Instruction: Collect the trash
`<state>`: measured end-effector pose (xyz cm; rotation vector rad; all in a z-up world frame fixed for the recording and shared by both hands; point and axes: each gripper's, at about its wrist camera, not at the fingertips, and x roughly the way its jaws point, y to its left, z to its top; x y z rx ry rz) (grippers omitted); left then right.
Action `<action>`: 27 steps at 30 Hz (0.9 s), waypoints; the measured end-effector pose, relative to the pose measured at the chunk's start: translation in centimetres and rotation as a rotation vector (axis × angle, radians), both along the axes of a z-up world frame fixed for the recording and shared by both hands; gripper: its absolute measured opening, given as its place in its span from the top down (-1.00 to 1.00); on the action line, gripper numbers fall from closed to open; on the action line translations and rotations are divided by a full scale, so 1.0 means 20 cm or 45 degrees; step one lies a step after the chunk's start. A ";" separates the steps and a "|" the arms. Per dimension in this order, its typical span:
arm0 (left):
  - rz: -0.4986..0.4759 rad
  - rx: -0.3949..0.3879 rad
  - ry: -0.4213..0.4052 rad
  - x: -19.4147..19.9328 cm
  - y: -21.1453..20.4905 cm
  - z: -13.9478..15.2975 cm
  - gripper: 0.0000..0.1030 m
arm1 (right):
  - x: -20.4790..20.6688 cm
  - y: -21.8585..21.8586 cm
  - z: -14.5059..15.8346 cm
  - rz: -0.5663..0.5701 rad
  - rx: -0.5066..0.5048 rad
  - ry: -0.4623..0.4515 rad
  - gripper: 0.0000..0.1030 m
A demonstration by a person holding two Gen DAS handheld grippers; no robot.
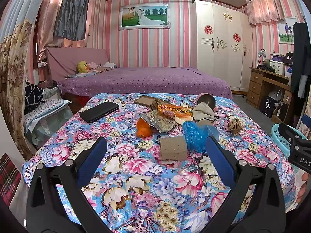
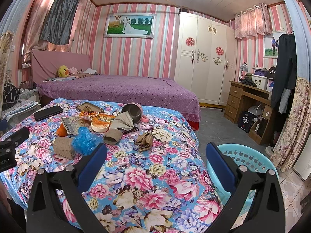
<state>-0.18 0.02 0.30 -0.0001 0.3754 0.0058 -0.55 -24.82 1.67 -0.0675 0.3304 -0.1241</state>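
Trash lies on the floral-covered table (image 1: 136,174): a brown cardboard tube (image 1: 173,148), a crumpled blue plastic bag (image 1: 196,134), orange peel (image 1: 143,129), a silvery wrapper (image 1: 161,121), an orange snack packet (image 1: 175,111) and a crumpled brown paper (image 1: 236,126). My left gripper (image 1: 155,145) is open, just short of the cardboard tube. My right gripper (image 2: 155,151) is open too, above the table's right edge, with the brown paper (image 2: 144,138) ahead of it. A light blue basket (image 2: 246,159) stands on the floor beside the table, under the right finger.
Also on the table are a black phone (image 1: 99,111), a tray (image 1: 143,100), a tipped metal cup (image 1: 207,101), a grey cloth (image 1: 204,112) and a small bowl (image 1: 183,118). Behind it stands a purple bed (image 1: 145,81), with a wardrobe (image 1: 221,44) and a desk (image 1: 268,85) to the right.
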 end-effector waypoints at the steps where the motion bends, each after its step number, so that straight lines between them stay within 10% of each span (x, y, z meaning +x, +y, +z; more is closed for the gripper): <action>1: 0.000 0.001 0.000 0.00 0.00 0.00 -0.90 | 0.00 0.00 0.00 0.000 0.000 0.000 -0.93; 27: 0.003 0.006 0.009 0.01 0.02 -0.03 -0.90 | 0.00 0.00 -0.03 -0.004 0.001 0.006 -0.92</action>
